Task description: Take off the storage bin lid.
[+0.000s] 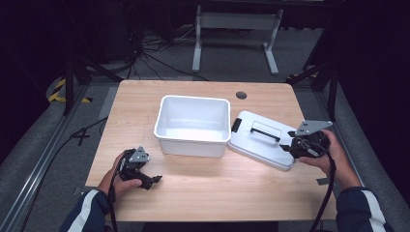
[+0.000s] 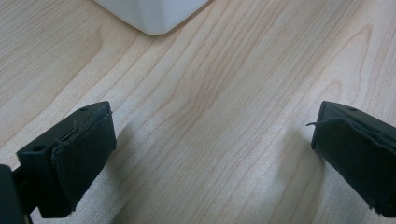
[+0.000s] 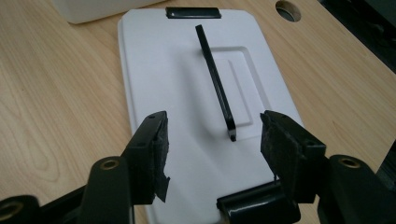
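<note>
Hovering open-jawed over the near end of the white lid (image 3: 187,93), which is lying right of the bin (image 1: 192,125), the right gripper (image 3: 212,140) is lining up on the black handle (image 3: 215,79). Closing squarely across that thin bar is looking wise, while the left gripper (image 2: 210,154) is resting open and empty near the table's (image 1: 203,193) left side.

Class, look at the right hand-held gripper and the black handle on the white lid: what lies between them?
In the right gripper view, only bare white lid surface separates the open right hand-held gripper from the black handle.

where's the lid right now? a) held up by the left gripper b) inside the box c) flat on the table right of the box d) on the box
c: the lid lies flat on the table beside the open box, in front of the right gripper.
</note>
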Demonstrator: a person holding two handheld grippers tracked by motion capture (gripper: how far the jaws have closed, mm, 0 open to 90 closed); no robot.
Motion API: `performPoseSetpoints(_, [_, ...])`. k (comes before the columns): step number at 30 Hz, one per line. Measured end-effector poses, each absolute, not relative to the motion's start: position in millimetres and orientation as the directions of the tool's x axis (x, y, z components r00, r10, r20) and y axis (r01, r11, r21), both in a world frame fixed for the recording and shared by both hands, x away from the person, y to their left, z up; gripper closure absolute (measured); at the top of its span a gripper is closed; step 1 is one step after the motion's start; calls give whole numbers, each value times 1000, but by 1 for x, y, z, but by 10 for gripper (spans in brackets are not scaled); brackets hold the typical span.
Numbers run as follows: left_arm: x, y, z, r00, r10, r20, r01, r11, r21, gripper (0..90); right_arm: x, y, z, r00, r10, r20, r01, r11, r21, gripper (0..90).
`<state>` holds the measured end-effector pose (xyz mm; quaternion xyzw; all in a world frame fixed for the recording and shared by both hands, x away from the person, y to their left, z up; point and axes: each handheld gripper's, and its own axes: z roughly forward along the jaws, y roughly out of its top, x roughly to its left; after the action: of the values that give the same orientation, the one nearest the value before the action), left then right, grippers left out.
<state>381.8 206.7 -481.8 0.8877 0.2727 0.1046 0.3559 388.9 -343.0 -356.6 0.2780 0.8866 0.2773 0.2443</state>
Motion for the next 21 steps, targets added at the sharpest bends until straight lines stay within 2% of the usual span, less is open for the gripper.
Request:
performPoseSetpoints(9, [382, 207, -482, 828, 560, -10, 411, -596, 690, 3, 360, -365, -372, -699, 660, -275, 369, 662, 652, 377])
performPoseSetpoints(17, [382, 207, -482, 829, 560, -9, 411, -598, 688, 3, 343, -382, -396, -677, 696, -238, 387, 612, 690, 330])
performPoseSetpoints(21, [382, 207, -482, 829, 560, -9, 411, -597, 689, 3, 333, -389, -416, -680, 709, -187, 412, 581, 702, 320])
